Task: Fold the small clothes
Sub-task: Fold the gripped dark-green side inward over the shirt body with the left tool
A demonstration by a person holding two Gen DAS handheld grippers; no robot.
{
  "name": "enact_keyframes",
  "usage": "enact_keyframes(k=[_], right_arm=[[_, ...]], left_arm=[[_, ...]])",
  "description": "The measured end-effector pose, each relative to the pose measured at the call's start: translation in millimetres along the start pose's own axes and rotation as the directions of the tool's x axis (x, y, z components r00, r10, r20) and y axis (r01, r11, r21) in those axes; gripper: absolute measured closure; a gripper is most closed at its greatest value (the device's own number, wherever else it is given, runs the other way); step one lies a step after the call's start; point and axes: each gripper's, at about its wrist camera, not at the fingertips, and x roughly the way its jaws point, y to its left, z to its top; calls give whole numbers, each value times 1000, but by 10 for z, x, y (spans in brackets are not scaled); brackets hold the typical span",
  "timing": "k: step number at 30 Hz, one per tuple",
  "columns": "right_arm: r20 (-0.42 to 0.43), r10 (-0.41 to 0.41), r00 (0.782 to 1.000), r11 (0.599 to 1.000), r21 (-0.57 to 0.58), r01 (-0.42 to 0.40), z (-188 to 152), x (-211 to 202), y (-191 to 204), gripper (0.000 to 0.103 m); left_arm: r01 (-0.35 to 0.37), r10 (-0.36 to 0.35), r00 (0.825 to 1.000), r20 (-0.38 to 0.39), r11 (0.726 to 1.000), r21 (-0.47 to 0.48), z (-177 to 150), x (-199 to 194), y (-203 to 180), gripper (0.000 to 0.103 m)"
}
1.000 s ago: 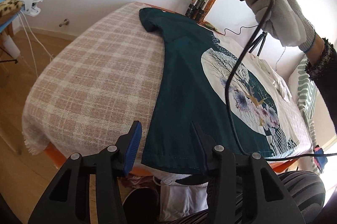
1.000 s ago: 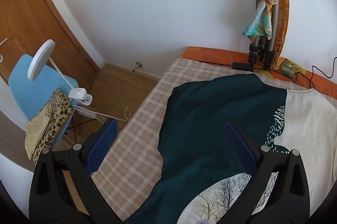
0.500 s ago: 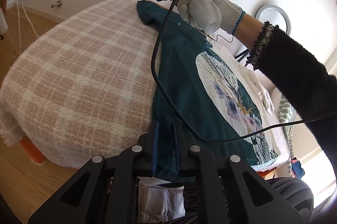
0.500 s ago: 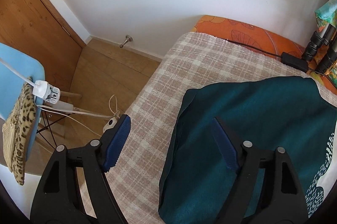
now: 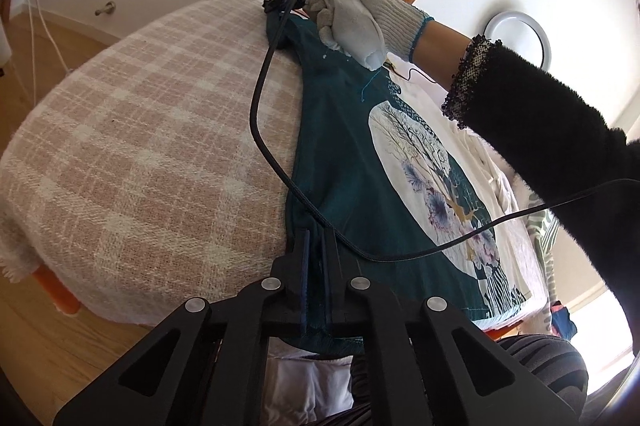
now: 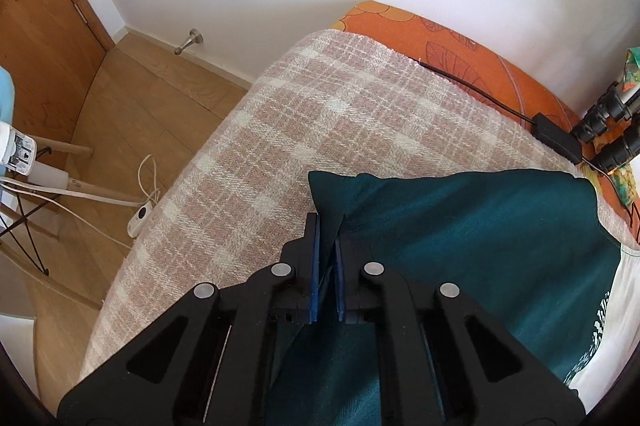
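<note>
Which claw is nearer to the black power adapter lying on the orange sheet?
Right. The right claw pinches the teal shirt's sleeve, toward the adapter's end; the left claw grips its hem at the opposite end.

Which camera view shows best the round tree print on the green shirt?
The left wrist view: the whole round tree print on the green shirt is visible there. The right wrist view shows mostly plain green cloth and only a patterned bit at its right edge.

A teal shirt (image 5: 352, 162) with a white tree print lies flat, pinched at two edges.
</note>
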Motion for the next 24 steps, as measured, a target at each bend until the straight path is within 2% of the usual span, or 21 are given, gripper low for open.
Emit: enact_keyframes(k=[4, 12, 14, 16, 17, 20, 23, 24], right_arm=[[62, 35, 997, 998, 41, -38, 30, -277, -198, 98], [160, 93, 983, 991, 84, -107, -75, -919, -718, 98], [165, 92, 982, 989, 101, -110, -125, -1012, -846, 98], [168, 104, 980, 986, 116, -124, -181, -1036, -989, 98], [171, 116, 978, 983, 119, -137, -213, -1059, -1041, 98], [181, 130, 975, 981, 120, -153, -277, -1077, -1159, 98], [175, 133, 976, 979, 132, -157, -314, -1055, -1237, 98], [175, 135, 975, 978, 133, -159, -322, -1059, -1256, 98]], left_arm=[[-12, 11, 999, 31, 1000, 3, 14, -72, -43, 101], [-28, 26, 999, 41, 999, 30, 17, -136, -232, 102], [-68, 65, 996, 59, 996, 55, 0, -180, -296, 102], [-153, 144, 985, 95, 983, 102, -22, -224, -372, 101], [-202, 191, 977, 99, 973, 113, -25, -220, -383, 95], [-275, 269, 961, 67, 956, 105, -25, -134, -292, 62], [-285, 284, 959, 17, 955, 85, -45, -8, -197, 63], [-289, 287, 957, 35, 953, 89, -52, -20, -209, 64]])
